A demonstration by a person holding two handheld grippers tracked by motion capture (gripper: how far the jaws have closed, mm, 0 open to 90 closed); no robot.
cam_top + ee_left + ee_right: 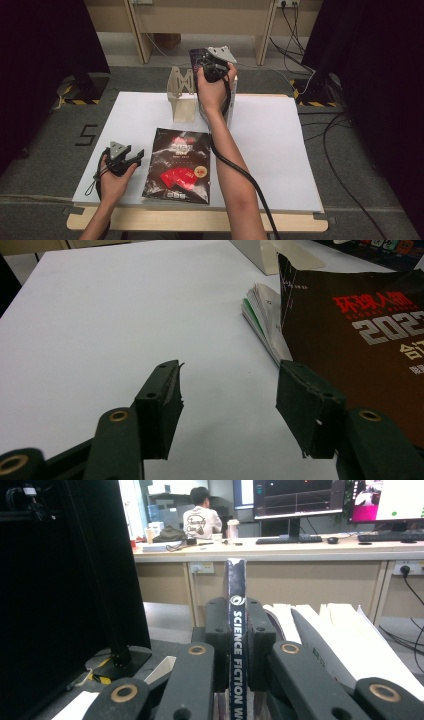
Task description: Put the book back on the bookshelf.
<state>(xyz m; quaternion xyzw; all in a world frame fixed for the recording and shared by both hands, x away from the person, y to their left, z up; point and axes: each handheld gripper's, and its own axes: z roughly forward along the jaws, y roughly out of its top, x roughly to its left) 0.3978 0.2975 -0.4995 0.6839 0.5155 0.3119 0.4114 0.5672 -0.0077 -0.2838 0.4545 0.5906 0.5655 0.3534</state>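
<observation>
The right gripper [216,62] stands raised at the far edge of the white table [280,150], its jaws pressed onto the spine of a thin dark-blue magazine lettered "SCIENCE FICTION" [236,630]. The magazine is held upright, spine toward the camera in the right gripper view, just beside a beige metal bookend stand [181,97]. Loose white pages [345,635] fan out to one side of the grip.

The left gripper [227,405] rests low at the near left of the table, jaws spread and holding nothing. Just beside it lies a black glossy magazine with red and white lettering [177,165], flat on the table, its page edges lifted at one corner [262,320].

Assessment: the held magazine looks light and limp. The glossy cover is likely slippery, and the pages will sag or splay if taken by the open edge. The bound spine is the stiffest part and the sound place to grip, as here. Whether it already touches the stand cannot be told.
</observation>
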